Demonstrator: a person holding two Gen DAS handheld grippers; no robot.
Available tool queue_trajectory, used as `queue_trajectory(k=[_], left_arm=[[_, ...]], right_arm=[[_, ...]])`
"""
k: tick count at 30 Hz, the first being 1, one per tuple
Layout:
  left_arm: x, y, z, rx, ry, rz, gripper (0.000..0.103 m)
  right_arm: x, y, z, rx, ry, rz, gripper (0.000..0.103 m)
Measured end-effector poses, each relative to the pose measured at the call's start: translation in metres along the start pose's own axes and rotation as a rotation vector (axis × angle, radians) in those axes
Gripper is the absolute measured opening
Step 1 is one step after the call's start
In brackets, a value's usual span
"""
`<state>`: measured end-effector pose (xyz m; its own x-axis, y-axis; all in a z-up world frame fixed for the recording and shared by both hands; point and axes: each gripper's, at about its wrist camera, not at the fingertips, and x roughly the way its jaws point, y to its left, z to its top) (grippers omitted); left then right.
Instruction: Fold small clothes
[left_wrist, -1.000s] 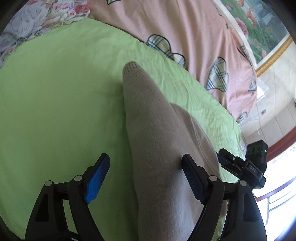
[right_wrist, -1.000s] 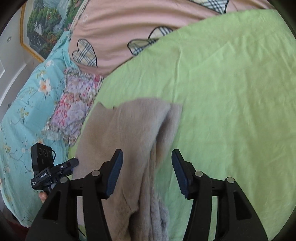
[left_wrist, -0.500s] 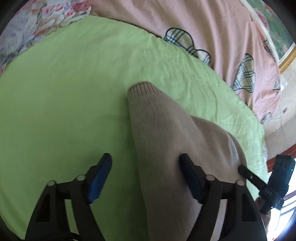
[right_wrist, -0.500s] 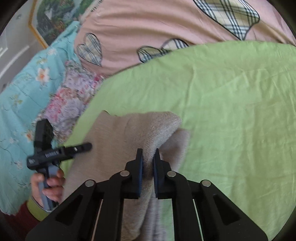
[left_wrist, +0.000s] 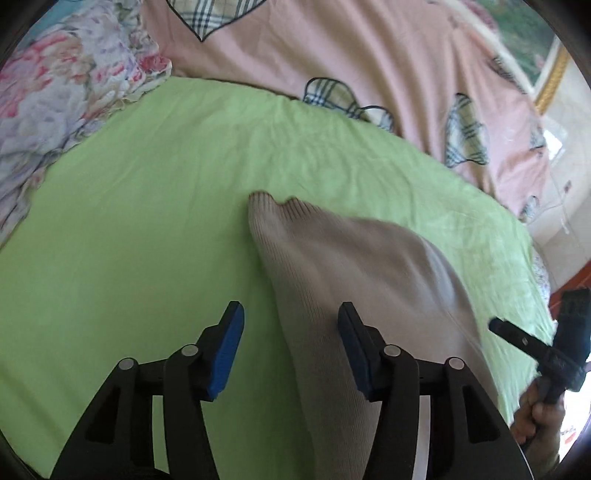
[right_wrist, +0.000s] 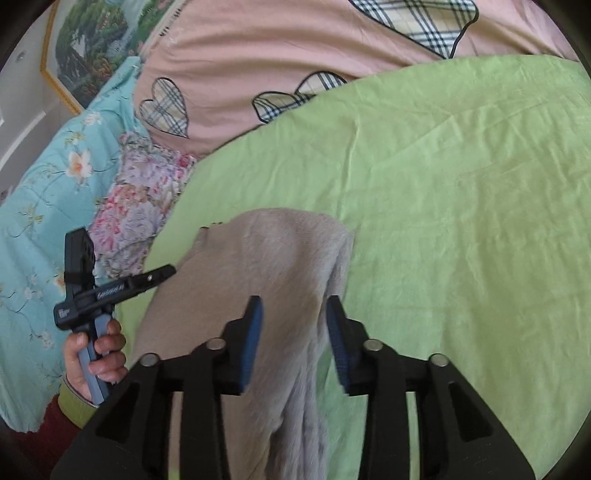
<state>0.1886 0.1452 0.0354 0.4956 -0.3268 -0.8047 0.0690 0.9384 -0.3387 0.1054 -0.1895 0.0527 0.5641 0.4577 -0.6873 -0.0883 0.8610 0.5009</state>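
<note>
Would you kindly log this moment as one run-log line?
garment: beige knit sweater folded on green sheet | left gripper: open, closing over knit edge | right gripper: open, just released fold

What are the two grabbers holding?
Nothing. The left gripper and right gripper both stand open over the beige sweater; their pads don't press it.

A green sheet (right_wrist: 461, 221) overlaps a pink heart-patterned quilt (right_wrist: 277, 55), beside floral bedding (left_wrist: 55, 92).

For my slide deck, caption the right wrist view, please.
Right tongs, just reopened, straddle a beige knit garment on the green sheet.
</note>
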Motion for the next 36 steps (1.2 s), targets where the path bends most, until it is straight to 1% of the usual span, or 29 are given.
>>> queue_trajectory(k=[1, 3, 4, 7, 9, 11, 12, 16, 18, 20, 21, 22, 24, 25, 26, 27, 28, 29, 30, 32, 33, 35, 36], left_arm=[[-0.016, -0.001, -0.018, 0.011, -0.003, -0.011, 0.056], [-0.038, -0.003, -0.048, 0.033, -0.003, -0.01, 0.058], [-0.05, -0.005, -0.067, 0.045, 0.004, -0.01, 0.061], [-0.075, -0.01, -0.114, 0.067, 0.019, -0.018, 0.066], [-0.084, -0.014, -0.139, 0.076, 0.03, -0.026, 0.068], [-0.088, -0.021, -0.162, 0.088, 0.04, -0.053, 0.072], [-0.086, -0.027, -0.171, 0.104, 0.046, -0.049, 0.072], [-0.07, -0.043, -0.182, 0.13, 0.045, 0.019, 0.072], [-0.064, -0.046, -0.18, 0.109, 0.02, 0.054, 0.072], [-0.06, -0.047, -0.176, 0.072, -0.011, 0.056, 0.072], [-0.058, -0.047, -0.176, 0.05, -0.035, 0.072, 0.072], [-0.055, -0.046, -0.176, 0.046, -0.047, 0.093, 0.072], [-0.044, -0.042, -0.178, 0.03, -0.042, 0.165, 0.071], [-0.039, -0.037, -0.18, -0.002, -0.033, 0.185, 0.07], [-0.038, -0.032, -0.181, -0.043, -0.039, 0.176, 0.066], [-0.042, -0.029, -0.181, -0.068, -0.058, 0.174, 0.061], [-0.048, -0.029, -0.179, -0.072, -0.077, 0.173, 0.047], [-0.052, -0.032, -0.176, -0.057, -0.09, 0.166, 0.028], [-0.057, -0.039, -0.175, -0.018, -0.102, 0.18, 0.019], [-0.065, -0.054, -0.177, 0.045, -0.116, 0.259, 0.014], [-0.069, -0.06, -0.179, 0.072, -0.126, 0.285, 0.013], [-0.075, -0.082, -0.19, 0.207, -0.18, 0.407, 0.01], [-0.073, -0.09, -0.196, 0.282, -0.202, 0.471, 0.01]], right_arm=[[-0.006, 0.003, -0.006, -0.004, 0.0, 0.004, 0.041], [-0.02, 0.007, -0.024, -0.009, -0.001, 0.018, 0.041], [-0.025, 0.008, -0.033, -0.004, 0.002, 0.029, 0.041], [-0.034, 0.01, -0.058, 0.004, 0.016, 0.052, 0.042], [-0.039, 0.012, -0.072, 0.001, 0.027, 0.055, 0.043], [-0.041, 0.015, -0.085, -0.001, 0.035, 0.061, 0.045], [-0.041, 0.016, -0.09, -0.002, 0.041, 0.065, 0.045], [-0.036, 0.02, -0.104, -0.01, 0.065, 0.07, 0.045], [-0.032, 0.021, -0.107, -0.009, 0.066, 0.065, 0.045], [-0.029, 0.022, -0.107, -0.004, 0.061, 0.072, 0.045], [-0.029, 0.023, -0.107, -0.002, 0.057, 0.075, 0.045], [-0.027, 0.025, -0.107, -0.004, 0.053, 0.081, 0.045], [-0.025, 0.028, -0.108, -0.01, 0.051, 0.088, 0.045], [-0.024, 0.029, -0.109, -0.015, 0.053, 0.092, 0.045], [-0.021, 0.03, -0.11, -0.023, 0.058, 0.093, 0.042], [-0.019, 0.032, -0.111, -0.031, 0.063, 0.092, 0.033], [-0.015, 0.033, -0.112, -0.039, 0.072, 0.085, 0.027], [-0.012, 0.032, -0.113, -0.04, 0.084, 0.075, 0.014], [-0.011, 0.031, -0.114, -0.035, 0.088, 0.074, 0.009], [-0.016, 0.029, -0.112, -0.019, 0.069, 0.094, 0.008], [-0.023, 0.03, -0.11, -0.019, 0.044, 0.101, 0.008], [-0.045, 0.035, -0.104, -0.043, -0.028, 0.127, 0.007], [-0.051, 0.037, -0.102, -0.059, -0.048, 0.128, 0.007]])
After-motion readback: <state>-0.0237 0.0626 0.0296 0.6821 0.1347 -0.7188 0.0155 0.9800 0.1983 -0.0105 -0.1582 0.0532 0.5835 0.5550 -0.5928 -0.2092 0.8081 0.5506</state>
